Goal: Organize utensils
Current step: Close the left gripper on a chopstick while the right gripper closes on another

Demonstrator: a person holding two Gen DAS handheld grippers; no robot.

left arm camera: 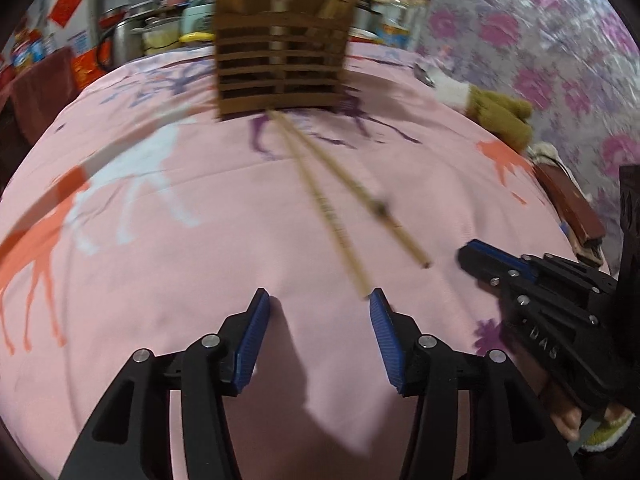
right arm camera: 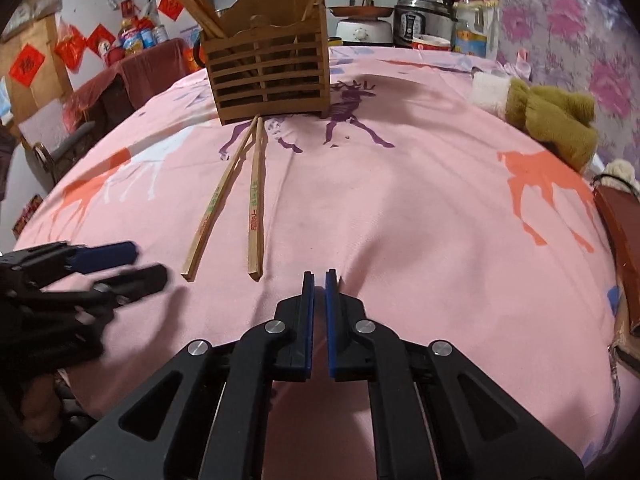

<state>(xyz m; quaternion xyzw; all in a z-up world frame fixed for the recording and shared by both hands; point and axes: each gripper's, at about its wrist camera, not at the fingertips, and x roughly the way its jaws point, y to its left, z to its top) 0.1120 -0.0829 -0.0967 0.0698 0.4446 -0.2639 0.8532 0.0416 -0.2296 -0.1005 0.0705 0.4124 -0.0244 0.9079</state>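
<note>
Two wooden chopsticks (right arm camera: pixel 236 200) lie on the pink deer-print cloth, their far ends touching the foot of a slatted wooden utensil holder (right arm camera: pixel 268 76) that has several chopsticks standing in it. In the left wrist view the chopsticks (left arm camera: pixel 332 204) and holder (left arm camera: pixel 280 60) are blurred. My left gripper (left arm camera: pixel 320 304) is open and empty, just short of the near chopstick ends; it also shows in the right wrist view (right arm camera: pixel 132 264). My right gripper (right arm camera: pixel 319 276) is shut and empty, to the right of the chopsticks; it also shows in the left wrist view (left arm camera: pixel 472 254).
An olive and white plush glove (right arm camera: pixel 548 116) lies at the right edge of the table. A red-brown case (right arm camera: pixel 624 248) lies near right. A rice cooker (right arm camera: pixel 424 20), jars and pots stand behind the table. A dark red covered chair (right arm camera: pixel 132 76) stands at left.
</note>
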